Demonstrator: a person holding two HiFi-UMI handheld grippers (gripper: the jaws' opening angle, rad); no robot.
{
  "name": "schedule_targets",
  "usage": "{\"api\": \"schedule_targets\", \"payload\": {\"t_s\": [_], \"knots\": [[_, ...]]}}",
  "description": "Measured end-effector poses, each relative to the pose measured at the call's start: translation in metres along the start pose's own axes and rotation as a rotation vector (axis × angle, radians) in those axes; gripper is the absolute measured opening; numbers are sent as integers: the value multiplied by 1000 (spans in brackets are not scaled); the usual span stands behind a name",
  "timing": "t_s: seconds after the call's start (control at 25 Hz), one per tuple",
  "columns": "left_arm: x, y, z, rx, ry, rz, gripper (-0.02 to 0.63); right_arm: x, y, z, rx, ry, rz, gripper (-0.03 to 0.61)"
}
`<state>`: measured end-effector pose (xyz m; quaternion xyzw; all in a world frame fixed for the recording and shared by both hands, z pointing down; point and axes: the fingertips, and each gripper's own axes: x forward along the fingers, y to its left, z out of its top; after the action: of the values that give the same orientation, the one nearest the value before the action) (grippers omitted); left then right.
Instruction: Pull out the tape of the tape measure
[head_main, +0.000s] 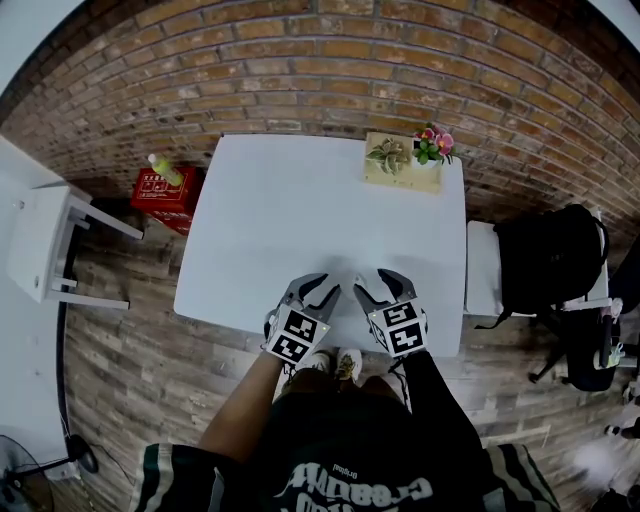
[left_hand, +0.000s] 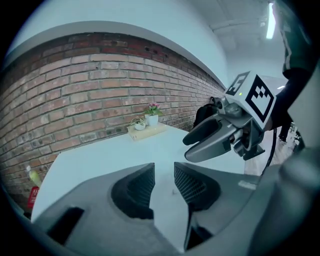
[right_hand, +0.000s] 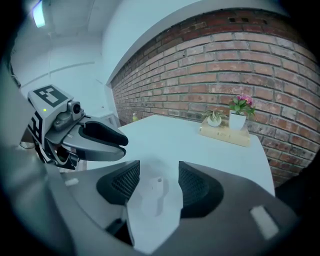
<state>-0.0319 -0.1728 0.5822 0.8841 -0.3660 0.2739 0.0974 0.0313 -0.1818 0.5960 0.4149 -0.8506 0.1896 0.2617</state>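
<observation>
No tape measure shows in any view. In the head view both grippers hover side by side over the front edge of the white table (head_main: 300, 200). My left gripper (head_main: 322, 287) is open, and the left gripper view shows only bare tabletop between its ribbed pads (left_hand: 192, 186). My right gripper (head_main: 376, 285) is open too, with nothing between its pads (right_hand: 196, 185). Each gripper appears in the other's view: the right gripper (left_hand: 192, 145) to the right, the left gripper (right_hand: 119, 145) to the left, jaws pointing toward each other.
A wooden tray with small potted plants (head_main: 403, 160) stands at the table's far right corner by the brick wall. A red box (head_main: 163, 197) with a green bottle sits on the floor at left, beside a white stool (head_main: 45, 240). A black backpack (head_main: 550, 260) rests on a white seat at right.
</observation>
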Motion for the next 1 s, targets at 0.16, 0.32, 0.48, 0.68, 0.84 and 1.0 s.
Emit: {"api": "schedule_targets", "payload": {"t_s": [0.16, 0.32, 0.48, 0.68, 0.84, 1.0], "knots": [[13, -3, -19, 18, 42, -27, 126, 8, 5, -21, -8, 55, 20, 259], [23, -2, -33, 32, 95, -51, 126, 15, 8, -40, -1, 111, 43, 267], [30, -4, -46, 33, 131, -60, 126, 22, 11, -59, 16, 157, 59, 268], [36, -2, -60, 48, 161, -53, 126, 29, 18, -74, 9, 194, 82, 272], [41, -5, -66, 54, 178, -71, 126, 37, 20, -80, -24, 209, 90, 264], [47, -9, -69, 106, 194, -82, 126, 42, 16, -87, -65, 223, 60, 224]]}}
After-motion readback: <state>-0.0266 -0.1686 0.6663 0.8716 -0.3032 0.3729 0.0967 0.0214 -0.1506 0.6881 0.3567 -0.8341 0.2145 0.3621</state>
